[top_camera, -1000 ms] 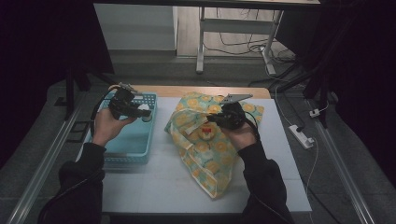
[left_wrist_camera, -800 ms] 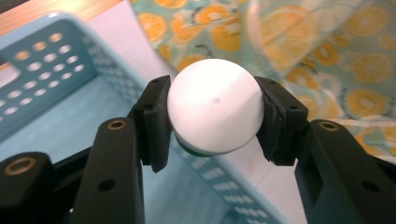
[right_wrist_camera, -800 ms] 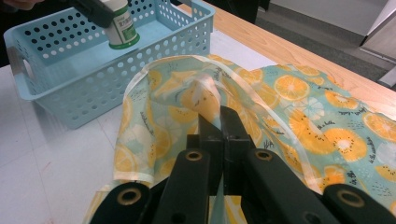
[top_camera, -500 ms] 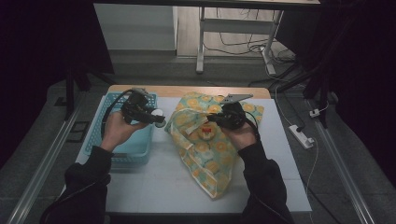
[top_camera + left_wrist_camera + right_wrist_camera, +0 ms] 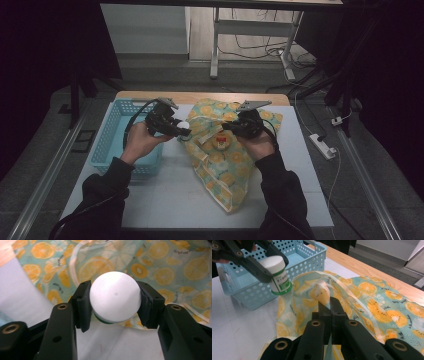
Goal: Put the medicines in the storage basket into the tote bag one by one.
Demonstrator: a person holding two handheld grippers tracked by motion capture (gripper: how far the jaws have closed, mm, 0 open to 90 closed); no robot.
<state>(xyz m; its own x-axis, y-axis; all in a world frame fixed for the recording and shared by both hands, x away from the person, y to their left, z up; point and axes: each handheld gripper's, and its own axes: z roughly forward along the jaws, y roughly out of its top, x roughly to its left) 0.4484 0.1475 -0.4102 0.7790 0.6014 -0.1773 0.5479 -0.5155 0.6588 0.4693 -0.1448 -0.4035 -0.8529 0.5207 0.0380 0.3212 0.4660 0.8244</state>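
High view: the left gripper (image 5: 181, 131) carries a small white bottle (image 5: 183, 126) over the surface, between the blue basket (image 5: 107, 134) on the left and the fruit-print bag (image 5: 220, 165). The right gripper (image 5: 231, 127) pinches the bag's rim; if that pinch slackens, the mouth could sag shut.

Left gripper view: the fingers (image 5: 82, 305) clamp the bottle's round cap (image 5: 114, 296), a curved hold that might slip.

Right gripper view: the fingers (image 5: 324, 312) are closed tight on thin fabric (image 5: 322, 293); the bottle (image 5: 277, 273) hangs near the opening and could catch its edge.
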